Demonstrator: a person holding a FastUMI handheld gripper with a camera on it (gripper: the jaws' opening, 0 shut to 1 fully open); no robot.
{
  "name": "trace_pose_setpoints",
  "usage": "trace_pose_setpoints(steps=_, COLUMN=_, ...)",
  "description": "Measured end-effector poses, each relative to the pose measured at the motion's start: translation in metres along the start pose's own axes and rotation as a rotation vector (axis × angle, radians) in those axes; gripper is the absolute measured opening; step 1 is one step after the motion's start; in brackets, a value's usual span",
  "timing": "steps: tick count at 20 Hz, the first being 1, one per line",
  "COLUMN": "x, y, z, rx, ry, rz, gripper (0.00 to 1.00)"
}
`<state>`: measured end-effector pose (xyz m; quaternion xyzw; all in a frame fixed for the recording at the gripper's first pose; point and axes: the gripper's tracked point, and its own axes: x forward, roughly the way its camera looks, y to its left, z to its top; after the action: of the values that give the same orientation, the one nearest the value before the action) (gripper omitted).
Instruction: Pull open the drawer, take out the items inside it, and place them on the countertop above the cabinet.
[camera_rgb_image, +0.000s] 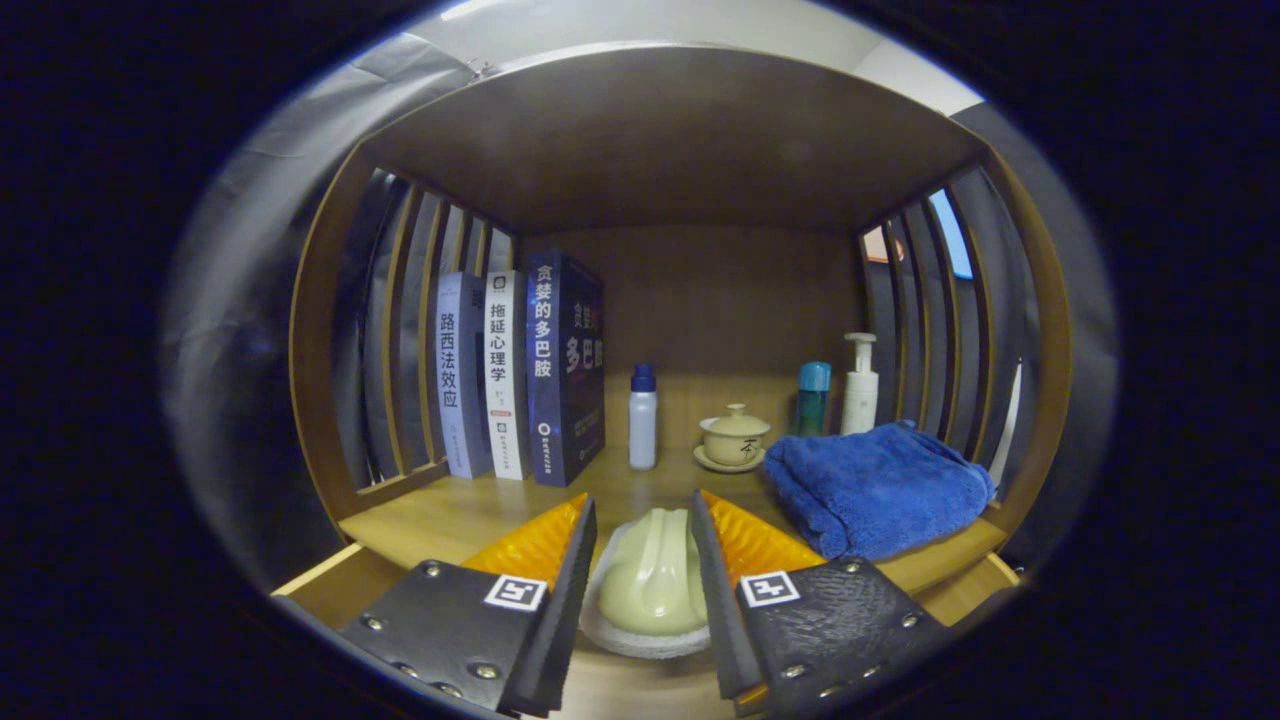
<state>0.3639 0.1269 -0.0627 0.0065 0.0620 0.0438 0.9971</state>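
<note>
- Right at our nose, we see the gripper (640, 575) with its two fingers (570, 590) set on either side of a pale green lidded dish (655, 580); the fingers sit tight against its flanks and we read that as a pinch on the dish.
- That dish is our landmark. Under it lies a white round pad (640, 640) whose rim peeks out below it, between the fingers.
- Whether pad and dish rest on the countertop (470, 515) or hang just above it, we cannot tell.
- Just beyond the dish and off to the right, a folded blue towel (875, 490) lies on the wooden surface, close to the right finger.
- Straight beyond the dish, a small tan lidded teacup (735, 437) stands on its saucer, upright.
- A little left of that cup, still beyond the dish, a white bottle with a dark blue cap (643, 417) stands upright, apart from the cup.
- Far right beyond the dish, behind the towel, we pick out a teal-capped bottle (812, 395) and beside it a white pump bottle (860, 385).
- Far left beyond the dish, three books (520, 375) stand upright, spines to us, pressed against one another beside the slatted side wall (400, 330).
- Farthest back, the wooden back panel (720, 300) closes the shelf, with a wooden top board (670, 140) over it all.
</note>
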Motion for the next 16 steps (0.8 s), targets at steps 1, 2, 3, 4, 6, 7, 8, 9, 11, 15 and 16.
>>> trace_pose_setpoints(steps=1, x=-0.001, y=0.001, z=0.001, rx=0.000, ry=-0.003, rz=0.005, gripper=0.56)
trace_pose_setpoints(steps=2, x=-0.001, y=0.002, z=0.003, rx=0.001, ry=-0.008, rz=0.011, gripper=0.56)
trace_pose_setpoints(steps=3, x=-0.002, y=0.004, z=0.005, rx=0.001, ry=-0.015, rz=0.016, gripper=0.56)
trace_pose_setpoints(steps=4, x=-0.003, y=0.005, z=0.006, rx=0.001, ry=-0.023, rz=0.022, gripper=0.56)
trace_pose_setpoints(steps=6, x=-0.004, y=0.008, z=0.008, rx=0.002, ry=-0.033, rz=0.031, gripper=0.56)
trace_pose_setpoints(steps=7, x=-0.003, y=0.008, z=0.008, rx=0.003, ry=-0.032, rz=0.033, gripper=0.56)
trace_pose_setpoints(steps=8, x=-0.004, y=0.008, z=0.007, rx=0.003, ry=-0.029, rz=0.032, gripper=0.56)
trace_pose_setpoints(steps=9, x=-0.003, y=0.006, z=0.006, rx=0.003, ry=-0.025, rz=0.027, gripper=0.56)
trace_pose_setpoints(steps=11, x=-0.004, y=0.007, z=0.007, rx=0.003, ry=-0.028, rz=0.030, gripper=0.56)
trace_pose_setpoints(steps=15, x=-0.006, y=0.009, z=0.011, rx=0.002, ry=-0.045, rz=0.037, gripper=0.56)
trace_pose_setpoints(steps=16, x=-0.006, y=0.009, z=0.012, rx=0.000, ry=-0.051, rz=0.038, gripper=0.56)
